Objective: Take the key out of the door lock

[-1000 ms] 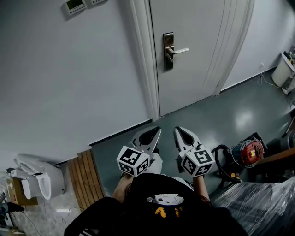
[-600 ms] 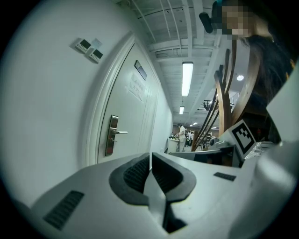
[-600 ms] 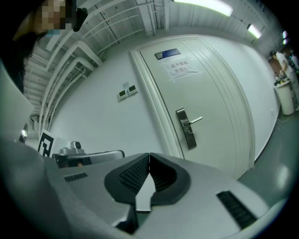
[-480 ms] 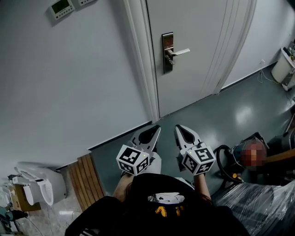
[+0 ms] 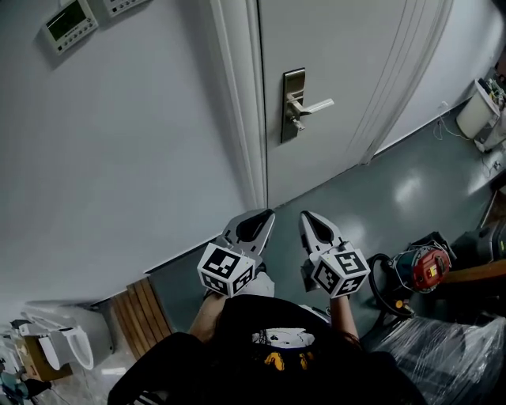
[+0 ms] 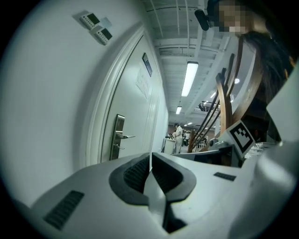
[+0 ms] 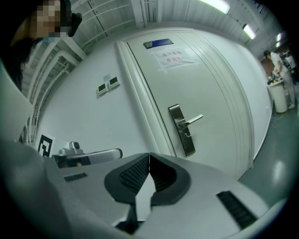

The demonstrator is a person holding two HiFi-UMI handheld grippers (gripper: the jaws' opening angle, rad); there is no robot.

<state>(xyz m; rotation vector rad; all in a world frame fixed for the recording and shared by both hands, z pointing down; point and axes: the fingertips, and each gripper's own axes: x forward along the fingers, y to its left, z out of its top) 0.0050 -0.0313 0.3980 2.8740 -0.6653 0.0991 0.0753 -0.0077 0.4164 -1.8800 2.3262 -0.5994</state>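
Wall thermostat (image 5: 69, 21), wooden slats (image 5: 150, 316) — a red machine (image 5: 427, 267).

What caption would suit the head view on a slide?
Person's left gripper and right gripper, shut, held before a closed door with lever handle.

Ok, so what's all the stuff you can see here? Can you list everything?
door: one, pale grey, straight ahead
lock plate: one, silver, near the door's left edge
handle: one, silver, on the lock plate, pointing right
key: one, small, silver, sticking out under the handle; too small to be sure
wall panels: two, white, high on the wall left of the door
wooden slats: one board, brown, on the floor by the wall
red machine: one, on the floor at right
plastic sheet: one, clear, bottom right
left gripper: one, white, fingers shut, empty
right gripper: one, white, fingers shut, empty
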